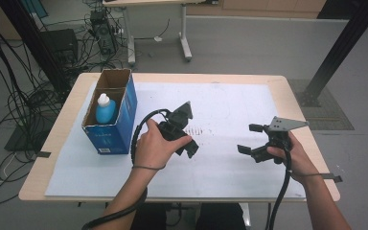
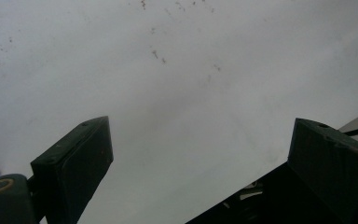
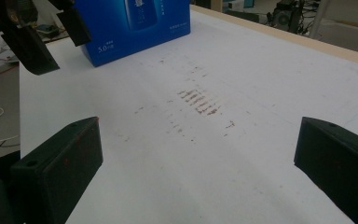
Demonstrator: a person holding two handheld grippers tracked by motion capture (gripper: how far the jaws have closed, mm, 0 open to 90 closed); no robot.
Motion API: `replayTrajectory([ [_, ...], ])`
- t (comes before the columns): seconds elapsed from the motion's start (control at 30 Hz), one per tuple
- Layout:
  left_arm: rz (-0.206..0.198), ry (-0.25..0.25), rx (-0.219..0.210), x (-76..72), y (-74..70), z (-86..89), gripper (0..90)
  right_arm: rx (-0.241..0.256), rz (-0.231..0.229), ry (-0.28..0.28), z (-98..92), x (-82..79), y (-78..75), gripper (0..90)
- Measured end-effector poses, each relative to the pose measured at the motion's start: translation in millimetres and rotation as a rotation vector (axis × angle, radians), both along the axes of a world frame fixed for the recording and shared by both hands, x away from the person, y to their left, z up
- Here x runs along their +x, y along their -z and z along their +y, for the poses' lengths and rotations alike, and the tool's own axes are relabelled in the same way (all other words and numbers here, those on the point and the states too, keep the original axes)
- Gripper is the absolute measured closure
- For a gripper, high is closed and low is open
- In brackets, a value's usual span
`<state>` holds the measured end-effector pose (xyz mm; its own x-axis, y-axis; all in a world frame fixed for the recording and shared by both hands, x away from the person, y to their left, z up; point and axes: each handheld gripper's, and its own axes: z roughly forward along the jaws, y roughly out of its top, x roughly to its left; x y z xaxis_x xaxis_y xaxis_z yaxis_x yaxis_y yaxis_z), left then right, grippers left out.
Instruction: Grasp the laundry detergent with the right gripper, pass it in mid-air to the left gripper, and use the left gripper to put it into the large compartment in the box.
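The blue bottle [image 1: 105,109] stood upright inside the open blue carton [image 1: 124,120] at the desk's [image 1: 287,88] left side. It looked like smooth, slippery plastic, likely light; the narrow white cap seemed the safest hold. The left tool [image 1: 184,136], jaws spread and empty, hovered near the carton over the white sheet [image 1: 230,103]. The right tool [image 1: 254,141] waited well apart, likewise spread and empty.

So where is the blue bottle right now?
In the high view the blue bottle stands inside the open blue box at the table's left side, left of the left gripper.
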<state>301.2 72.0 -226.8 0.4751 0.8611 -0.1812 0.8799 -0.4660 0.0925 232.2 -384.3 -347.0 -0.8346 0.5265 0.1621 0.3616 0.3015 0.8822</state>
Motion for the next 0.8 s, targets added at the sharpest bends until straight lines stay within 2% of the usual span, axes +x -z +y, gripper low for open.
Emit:
replayTrajectory([
  [0.33, 0.018, -0.007, 0.004, 2.4, 19.7, -6.6, 7.1, -0.008, 0.003, 0.001, 0.7, 1.6, -0.6, 0.9],
  [0.43, 0.019, -0.006, 0.010, 2.3, 23.2, -8.6, 7.1, -0.013, 0.005, 0.001, 1.3, 1.8, -0.4, 0.9],
  [0.8, 0.037, -0.006, -0.010, 2.1, 33.5, -8.4, 7.2, -0.014, 0.014, -0.003, 4.0, 3.9, 3.0, 0.8],
])
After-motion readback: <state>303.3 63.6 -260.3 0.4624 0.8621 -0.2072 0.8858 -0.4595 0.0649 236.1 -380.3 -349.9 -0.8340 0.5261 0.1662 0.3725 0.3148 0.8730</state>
